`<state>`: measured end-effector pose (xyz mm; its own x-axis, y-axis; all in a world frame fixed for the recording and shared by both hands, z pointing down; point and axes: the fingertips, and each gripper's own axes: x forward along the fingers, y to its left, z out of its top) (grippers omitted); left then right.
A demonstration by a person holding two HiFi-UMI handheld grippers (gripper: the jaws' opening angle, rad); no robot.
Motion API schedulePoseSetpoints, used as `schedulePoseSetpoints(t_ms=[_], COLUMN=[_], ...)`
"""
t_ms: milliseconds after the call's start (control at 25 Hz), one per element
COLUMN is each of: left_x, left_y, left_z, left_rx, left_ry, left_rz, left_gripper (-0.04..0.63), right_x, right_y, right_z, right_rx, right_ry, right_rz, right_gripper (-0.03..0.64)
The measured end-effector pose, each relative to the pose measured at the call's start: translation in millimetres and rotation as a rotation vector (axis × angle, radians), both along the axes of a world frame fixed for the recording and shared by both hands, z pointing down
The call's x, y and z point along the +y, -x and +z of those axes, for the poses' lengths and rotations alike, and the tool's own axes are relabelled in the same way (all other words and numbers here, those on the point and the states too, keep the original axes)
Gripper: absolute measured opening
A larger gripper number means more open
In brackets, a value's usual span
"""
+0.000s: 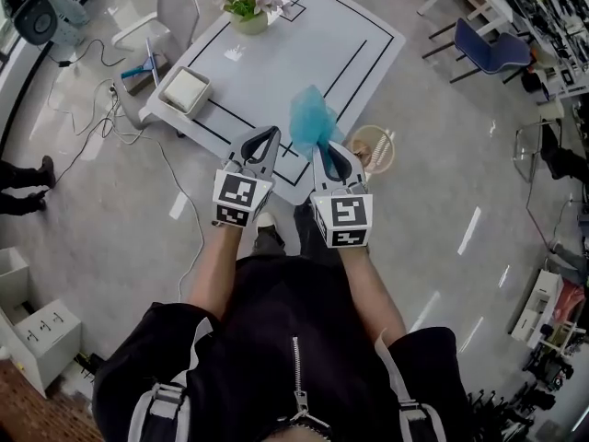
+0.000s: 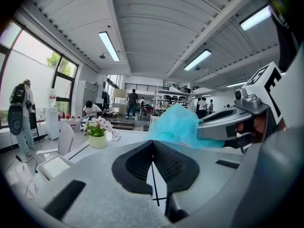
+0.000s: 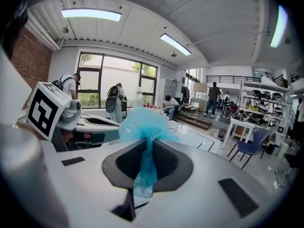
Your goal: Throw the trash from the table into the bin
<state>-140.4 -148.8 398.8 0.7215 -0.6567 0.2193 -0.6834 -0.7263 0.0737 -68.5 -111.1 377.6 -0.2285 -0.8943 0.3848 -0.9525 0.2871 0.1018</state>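
Holding a crumpled blue bag [image 1: 311,118] in the right tongs [image 1: 320,148], clenched tight on its thin middle, with the puffy part sticking out past the tips and a small tail hanging down behind the black pads. Held up in the air, touching nothing else, seen from above in front of the near corner of the white surface [image 1: 304,44] with black lines. Just beside them, the left tongs [image 1: 267,133], closed up with nothing inside and only a thin crack between the two pads. Both pointing away from the person in the black jacket [image 1: 294,339]. Down on the floor [image 1: 442,210], just to the right of the blue bag and partly hidden behind the right tongs, a round tan bin [image 1: 390,144], right by the edge of the surface. Farther back on the surface, a pot of pink and white flowers [image 1: 247,7], and a white square box [image 1: 187,90] near the left edge. Beside the surface, a white chair [image 1: 175,7], and off to the right a blue chair [image 1: 492,49]. At the left, cables [image 1: 138,136] lying on the shiny grey floor. Far back in the room, a few people [image 2: 133,101], some standing and some sitting.
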Motion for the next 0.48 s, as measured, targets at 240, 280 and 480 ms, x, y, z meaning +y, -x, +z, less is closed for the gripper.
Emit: schedulePoseSetpoints(t_ms=[240, 280, 480], left_x=[9.2, 10.9, 14.4], left_y=[-34.9, -40.8, -73.7], left_z=[-0.5, -1.5, -2.0], left_rx=[0.005, 0.004, 0.001], left_ry=[0.008, 0.008, 0.008], left_rz=[0.060, 0.067, 0.079], left_gripper=[0.008, 0.008, 0.008], right_x=[12.0, 14.4, 20.6], right_y=[-24.4, -29.5, -58.3], right_z=[-1.6, -1.5, 3.7], right_rx=[-0.007, -0.011, -0.048], right_ry=[0.001, 0.003, 0.008], right_rz=[0.035, 0.043, 0.066], right_gripper=[0.034, 0.034, 0.034])
